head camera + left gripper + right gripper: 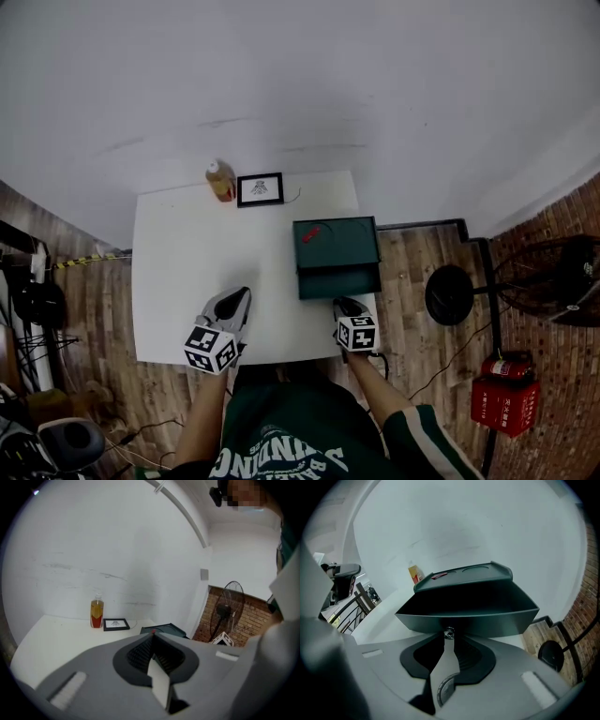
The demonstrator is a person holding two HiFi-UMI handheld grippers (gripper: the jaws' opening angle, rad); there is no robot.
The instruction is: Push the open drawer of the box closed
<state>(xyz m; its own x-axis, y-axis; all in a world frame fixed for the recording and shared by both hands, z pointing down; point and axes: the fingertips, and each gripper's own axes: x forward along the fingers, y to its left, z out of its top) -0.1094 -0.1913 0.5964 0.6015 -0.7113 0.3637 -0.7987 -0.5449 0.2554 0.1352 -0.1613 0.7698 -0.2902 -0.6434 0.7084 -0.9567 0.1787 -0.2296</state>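
Note:
A dark green box (336, 240) stands at the right side of the white table (187, 262), with its drawer (339, 281) pulled out toward me. In the right gripper view the drawer front (487, 620) fills the middle and carries a small metal knob (449, 631). My right gripper (344, 305) (448, 638) is shut, its tips right at that knob with nothing between them. My left gripper (238, 298) (153, 638) is shut and empty, over the bare table to the left of the box (164, 630).
A bottle of amber liquid (219, 181) (97, 613) and a small framed picture (260, 189) (116, 624) stand at the table's far edge. A small red thing (310, 233) lies on the box top. A fan (553, 281) and a red case (504, 398) are on the floor to the right.

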